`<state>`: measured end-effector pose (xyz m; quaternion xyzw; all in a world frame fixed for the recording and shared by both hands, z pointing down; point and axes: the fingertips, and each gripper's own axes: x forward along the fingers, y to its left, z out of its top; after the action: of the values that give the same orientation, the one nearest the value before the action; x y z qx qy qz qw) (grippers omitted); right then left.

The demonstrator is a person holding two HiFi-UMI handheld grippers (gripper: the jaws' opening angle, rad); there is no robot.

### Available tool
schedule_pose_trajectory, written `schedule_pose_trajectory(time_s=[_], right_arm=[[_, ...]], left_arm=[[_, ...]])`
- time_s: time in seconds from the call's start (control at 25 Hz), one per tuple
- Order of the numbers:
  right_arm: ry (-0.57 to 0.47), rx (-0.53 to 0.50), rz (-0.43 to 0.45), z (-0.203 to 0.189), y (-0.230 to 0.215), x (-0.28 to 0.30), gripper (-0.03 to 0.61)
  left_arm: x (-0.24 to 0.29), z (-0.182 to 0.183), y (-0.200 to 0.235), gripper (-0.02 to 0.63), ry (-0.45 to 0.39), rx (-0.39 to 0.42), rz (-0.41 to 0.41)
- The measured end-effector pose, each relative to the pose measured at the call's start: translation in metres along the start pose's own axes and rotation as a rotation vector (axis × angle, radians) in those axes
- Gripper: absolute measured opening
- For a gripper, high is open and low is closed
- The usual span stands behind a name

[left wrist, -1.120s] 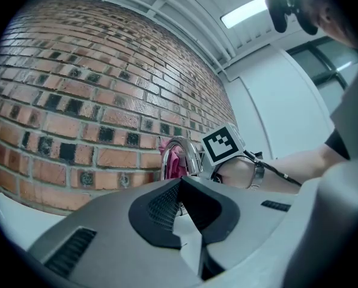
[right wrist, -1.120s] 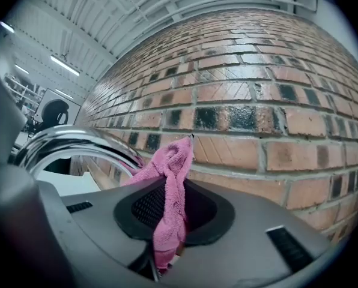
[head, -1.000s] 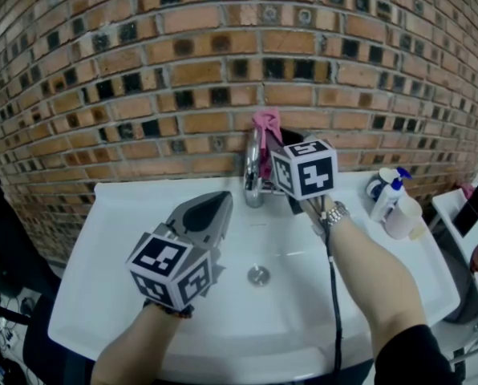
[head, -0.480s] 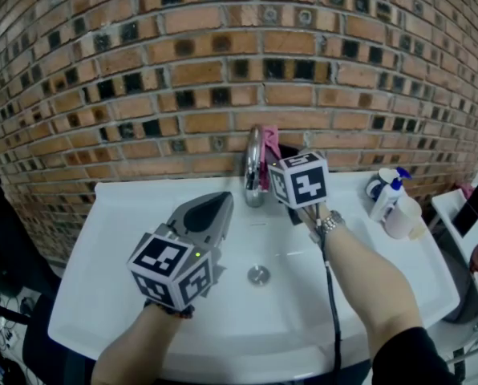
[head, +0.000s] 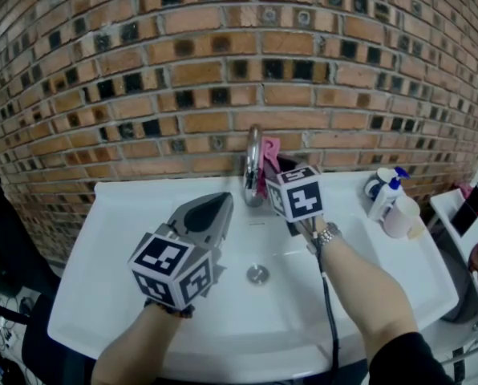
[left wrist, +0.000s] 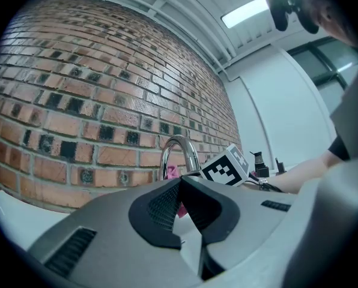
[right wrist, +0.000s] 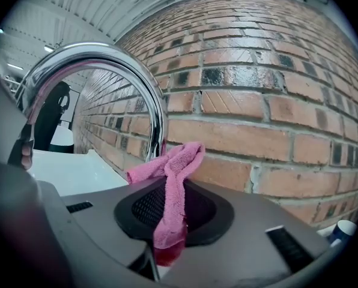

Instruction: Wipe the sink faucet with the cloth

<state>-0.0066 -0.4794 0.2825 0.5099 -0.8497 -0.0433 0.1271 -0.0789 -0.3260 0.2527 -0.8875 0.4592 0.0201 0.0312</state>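
A chrome arched faucet (head: 253, 167) stands at the back of the white sink (head: 103, 295), against the brick wall. My right gripper (head: 276, 164) is shut on a pink cloth (right wrist: 170, 191), which pokes up beside the faucet's right side (head: 270, 149). In the right gripper view the cloth hangs out of the jaws and its free end lies against the faucet's stem (right wrist: 158, 125). My left gripper (head: 215, 207) hovers over the basin's left half, shut and empty, pointing at the faucet (left wrist: 179, 155).
The drain (head: 257, 275) sits in the middle of the basin. A pump bottle (head: 389, 192) and a small container (head: 377, 184) stand on the sink's right rim. A dark chair (head: 2, 247) is at the left, other objects at the right edge.
My right gripper has come down along the faucet's right side with the cloth, from near the top of the arch to lower on the stem. The left gripper has stayed put.
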Motion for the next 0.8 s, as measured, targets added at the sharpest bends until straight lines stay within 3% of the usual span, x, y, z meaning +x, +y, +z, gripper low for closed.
schedule_pose_trajectory(time_s=[0.8], right_arm=[[0.001, 0.007, 0.034, -0.025, 0.027, -0.024, 0.057]], left_arm=[[0.001, -0.002, -0.006, 0.003, 0.008, 0.000, -0.006]])
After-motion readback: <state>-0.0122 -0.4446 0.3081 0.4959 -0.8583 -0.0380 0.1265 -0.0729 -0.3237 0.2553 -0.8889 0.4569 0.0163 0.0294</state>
